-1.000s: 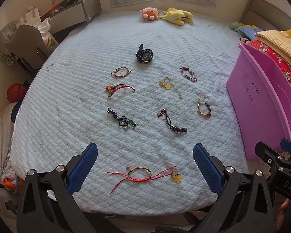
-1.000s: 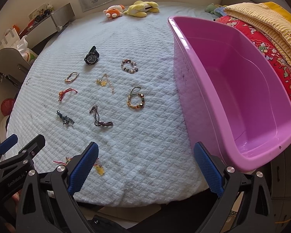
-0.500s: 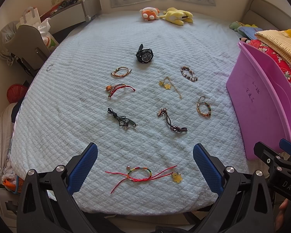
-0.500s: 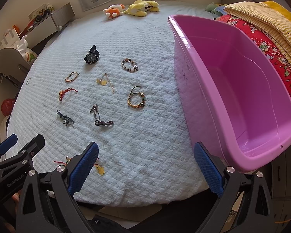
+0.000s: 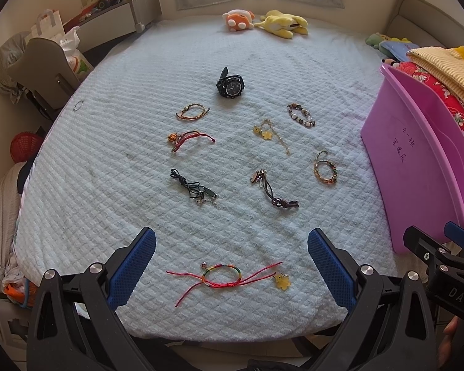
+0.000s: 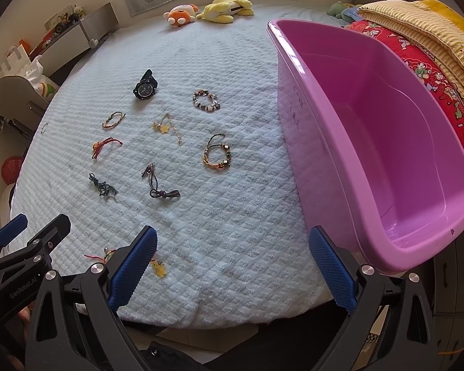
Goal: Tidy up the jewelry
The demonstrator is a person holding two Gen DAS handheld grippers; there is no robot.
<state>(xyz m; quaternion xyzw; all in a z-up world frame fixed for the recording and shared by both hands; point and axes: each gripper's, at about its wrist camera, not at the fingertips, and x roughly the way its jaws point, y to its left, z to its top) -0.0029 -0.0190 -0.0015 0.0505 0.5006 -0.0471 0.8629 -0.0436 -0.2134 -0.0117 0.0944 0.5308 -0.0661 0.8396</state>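
Several bracelets and a black watch [image 5: 229, 86] lie spread on a pale blue quilted bed [image 5: 108, 160]. Nearest me is a red-cord bracelet with a rainbow band and yellow flower charm [image 5: 222, 276]; my left gripper [image 5: 231, 266] hovers open right over it, one blue pad on each side. My right gripper [image 6: 232, 262] is open above the bed's front edge, holding nothing. A gold beaded bracelet [image 6: 217, 154] and a bead bracelet [image 6: 206, 100] lie beside the empty pink tub [image 6: 386, 130], which stands at the right.
Plush toys [image 5: 266, 23] sit at the far edge of the bed. Folded red and yellow blankets [image 6: 423, 40] are stacked behind the tub. A chair and bags [image 5: 43, 58] stand left of the bed, with a red basket [image 5: 24, 148] on the floor.
The right wrist view has shifted slightly, with the tub a little further right. The left view is nearly unchanged; both grippers stay open.
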